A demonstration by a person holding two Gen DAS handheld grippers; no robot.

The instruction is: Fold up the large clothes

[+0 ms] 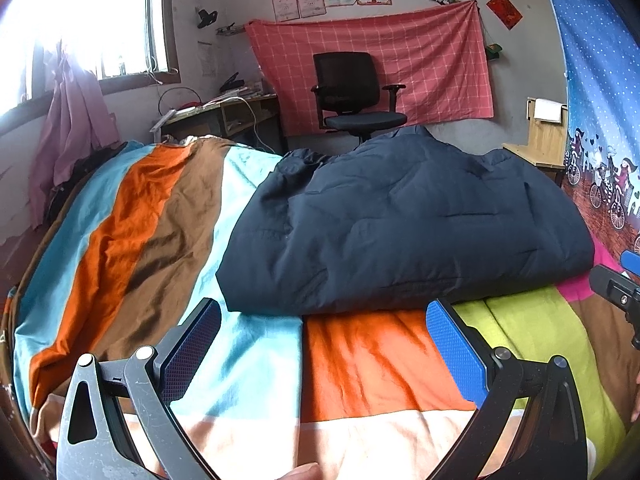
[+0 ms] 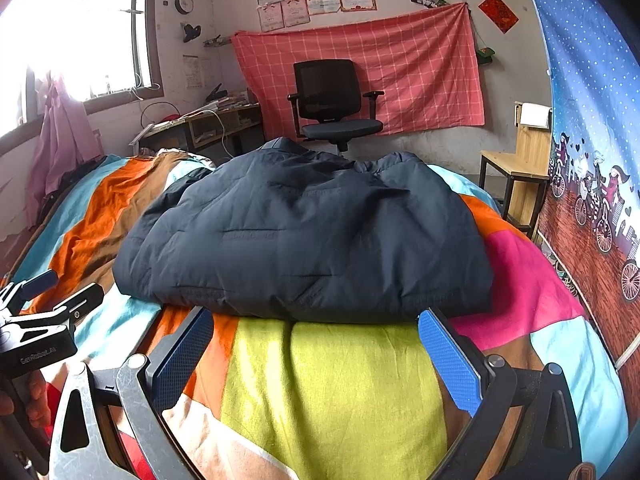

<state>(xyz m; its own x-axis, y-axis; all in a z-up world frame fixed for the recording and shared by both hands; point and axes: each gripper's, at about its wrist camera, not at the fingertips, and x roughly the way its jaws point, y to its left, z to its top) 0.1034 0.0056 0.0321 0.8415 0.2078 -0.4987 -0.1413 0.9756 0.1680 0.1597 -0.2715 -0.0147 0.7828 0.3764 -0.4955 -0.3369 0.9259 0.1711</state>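
Jacket-folding tongs come first: the left tongs (image 1: 322, 320) and the right tongs (image 2: 314, 330) both gape wide with nothing between their blue textured pads, poised just short of the near edge of the navy quilted jacket (image 1: 400, 224). It lies folded in a puffy mound on the bed (image 2: 360, 380), whose wrinkled cover is striped in orange, brown, turquoise, lime and pink. Beyond stand a black office chair (image 1: 352, 96), a red checked wall cloth (image 2: 420, 68) and a bright window (image 1: 92, 20).

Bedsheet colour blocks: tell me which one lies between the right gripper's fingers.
The lime-green block fills the gap of the open right gripper, just below the folded navy jacket. The orange block sits left, the pink block right.
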